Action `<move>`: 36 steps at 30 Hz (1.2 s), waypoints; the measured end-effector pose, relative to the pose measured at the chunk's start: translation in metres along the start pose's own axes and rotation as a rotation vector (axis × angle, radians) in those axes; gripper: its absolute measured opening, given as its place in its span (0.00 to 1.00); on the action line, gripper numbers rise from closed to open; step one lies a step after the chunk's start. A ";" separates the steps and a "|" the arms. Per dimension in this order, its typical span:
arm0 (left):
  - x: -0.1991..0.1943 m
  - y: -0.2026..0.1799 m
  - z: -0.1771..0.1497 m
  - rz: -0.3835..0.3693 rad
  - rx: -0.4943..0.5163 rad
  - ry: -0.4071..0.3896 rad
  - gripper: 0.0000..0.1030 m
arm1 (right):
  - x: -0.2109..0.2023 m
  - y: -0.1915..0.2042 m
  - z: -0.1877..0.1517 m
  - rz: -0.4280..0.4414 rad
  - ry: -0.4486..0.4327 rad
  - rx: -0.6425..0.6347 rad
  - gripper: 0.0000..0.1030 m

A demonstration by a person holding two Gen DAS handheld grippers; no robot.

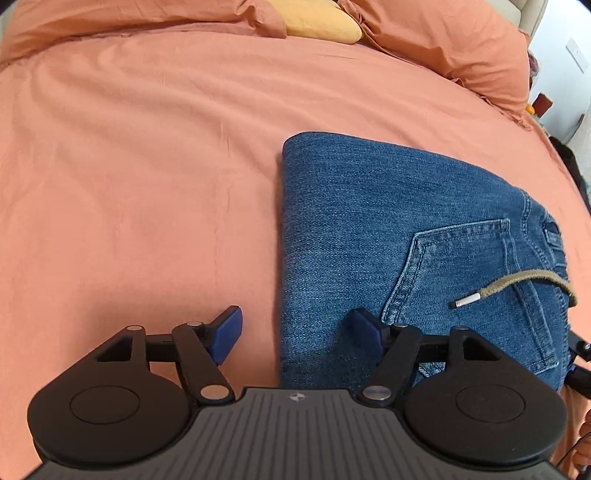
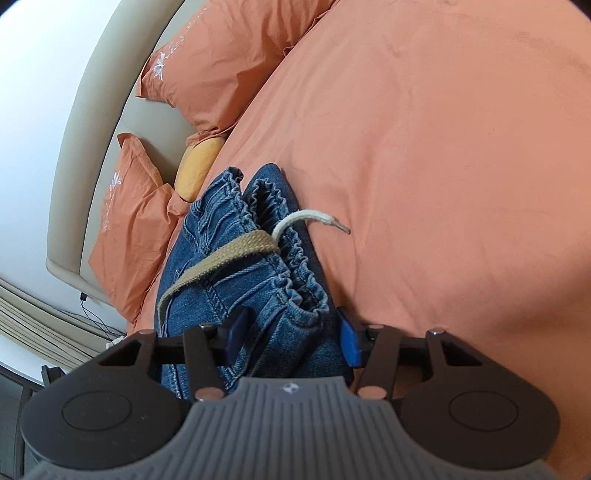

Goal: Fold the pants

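Observation:
Blue denim pants [image 1: 388,229] lie folded into a thick rectangle on the orange bedsheet [image 1: 147,166], back pocket up, with a tan drawstring [image 1: 517,284] across the pocket. My left gripper [image 1: 295,334] is open, straddling the folded left edge of the pants near their front corner. In the right wrist view the elastic waistband [image 2: 280,266] and drawstring [image 2: 221,258] bunch up between the fingers. My right gripper [image 2: 291,339] has its jaws wide around the waistband end of the pants [image 2: 207,295], apparently not clamped.
Orange pillows [image 1: 461,40] and a yellow cushion [image 1: 321,22] lie at the head of the bed. A beige headboard [image 2: 110,92] shows in the right wrist view. Cables [image 2: 92,314] lie on the floor beside the bed.

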State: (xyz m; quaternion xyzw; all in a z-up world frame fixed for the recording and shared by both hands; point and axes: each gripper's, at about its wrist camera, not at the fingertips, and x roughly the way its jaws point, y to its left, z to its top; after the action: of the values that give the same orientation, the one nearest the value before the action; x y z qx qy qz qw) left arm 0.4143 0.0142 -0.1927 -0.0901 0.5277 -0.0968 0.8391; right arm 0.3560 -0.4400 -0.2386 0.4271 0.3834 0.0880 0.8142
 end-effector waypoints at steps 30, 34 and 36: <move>-0.096 -0.023 0.021 0.039 0.103 -0.128 0.06 | -0.045 0.065 -0.014 0.126 -0.049 -0.117 0.20; -0.131 0.007 0.028 0.076 0.112 -0.170 0.06 | -0.032 0.110 -0.031 0.150 -0.004 -0.154 0.20; -0.148 0.025 0.028 0.100 0.114 -0.185 0.06 | -0.022 0.134 -0.043 0.161 0.022 -0.176 0.20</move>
State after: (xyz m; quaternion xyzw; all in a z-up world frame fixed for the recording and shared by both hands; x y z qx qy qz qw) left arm 0.3785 0.0776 -0.0581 -0.0242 0.4457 -0.0758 0.8917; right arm 0.3359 -0.3406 -0.1392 0.3824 0.3475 0.1910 0.8346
